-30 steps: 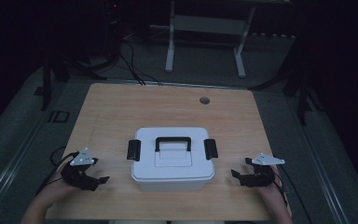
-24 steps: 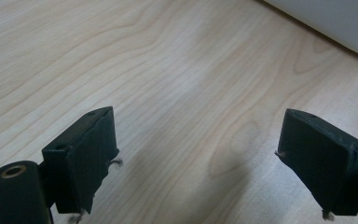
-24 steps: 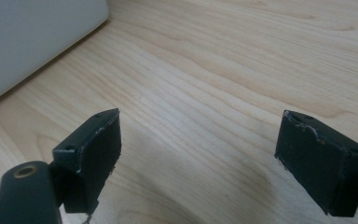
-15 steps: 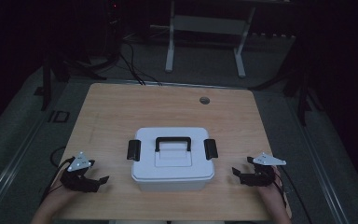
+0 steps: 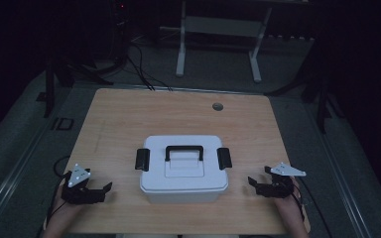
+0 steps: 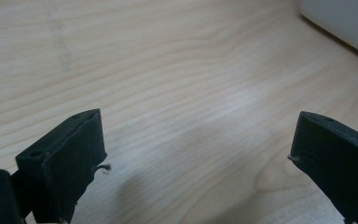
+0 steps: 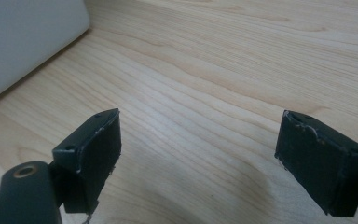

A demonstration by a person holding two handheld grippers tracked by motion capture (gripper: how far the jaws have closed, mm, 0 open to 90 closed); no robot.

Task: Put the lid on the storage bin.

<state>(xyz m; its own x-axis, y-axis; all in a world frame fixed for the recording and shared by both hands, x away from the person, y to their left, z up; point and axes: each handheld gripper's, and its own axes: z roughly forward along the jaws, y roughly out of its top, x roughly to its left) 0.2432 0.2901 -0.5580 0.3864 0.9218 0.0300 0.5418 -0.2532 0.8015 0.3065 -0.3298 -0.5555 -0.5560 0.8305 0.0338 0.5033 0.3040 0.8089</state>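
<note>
A white lidded box [image 5: 183,168] with a black handle [image 5: 184,151] and black side latches [image 5: 142,159] sits in the middle of the wooden table [image 5: 129,119]. My left gripper [image 5: 102,191] rests low at the table's front left, open, with bare wood between its jaws; a corner of the box [image 6: 345,23] shows at the upper right of its view. My right gripper [image 5: 254,184] rests at the front right, open and holding nothing, with the box's side [image 7: 28,42] at the upper left of its view. Both grippers stand apart from the box.
A small round grommet [image 5: 218,106] is set in the table near its far edge. Beyond the table a white metal stand [image 5: 218,29] and dark cables [image 5: 139,64] lie on the grey floor. The room around is dark.
My left gripper has slid back toward the table's front edge and a little to the right. The right gripper has shifted slightly. The box has not moved.
</note>
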